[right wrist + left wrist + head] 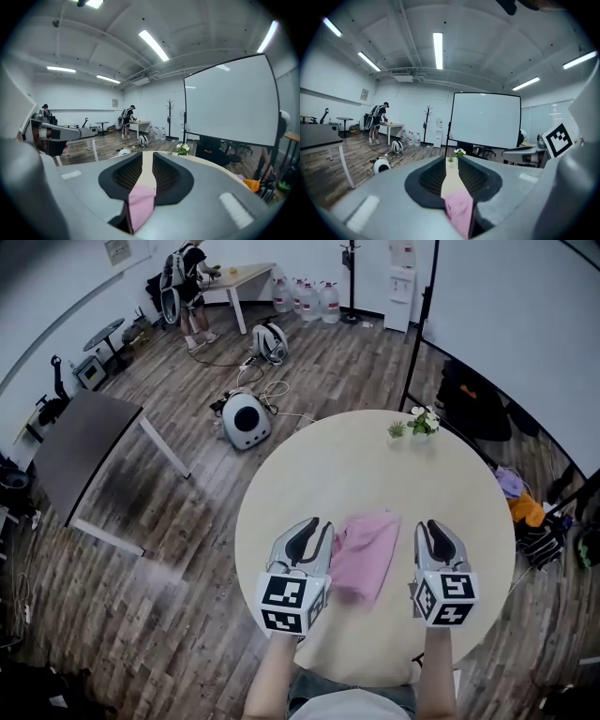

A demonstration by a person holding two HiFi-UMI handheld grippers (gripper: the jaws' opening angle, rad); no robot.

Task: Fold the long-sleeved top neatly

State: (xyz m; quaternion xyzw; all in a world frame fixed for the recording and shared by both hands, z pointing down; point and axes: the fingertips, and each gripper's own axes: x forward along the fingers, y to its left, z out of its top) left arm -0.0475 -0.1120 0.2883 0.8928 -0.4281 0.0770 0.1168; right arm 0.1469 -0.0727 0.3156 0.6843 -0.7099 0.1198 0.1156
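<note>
**Head view with both gripper views.** A pink long-sleeved top (364, 557) is held above the near edge of a round beige surface (375, 474). The left gripper (314, 534) and the right gripper (437, 534) stand side by side and point toward the far edge, with the top bunched between them. Most of the cloth lies against the left gripper, and a narrow strip of bare surface shows beside the right one. In the left gripper view the fingers (432, 177) are drawn nearly together and pinch a fold of pink cloth at their inner end. In the right gripper view the fingers (125, 177) are equally close and nip a pink edge, so each gripper appears to hold its own part of the garment. Gripping two points level and apart probably lets the cloth hang and spread, so that it can be laid flat before any fold is made. From above it cannot be told whether the top hangs free or rests on the surface. It shows no tidy folded shape yet, which suggests an early stage of the task. A small pot of flowers (419, 422) stands at the far edge, well apart from the work.
</note>
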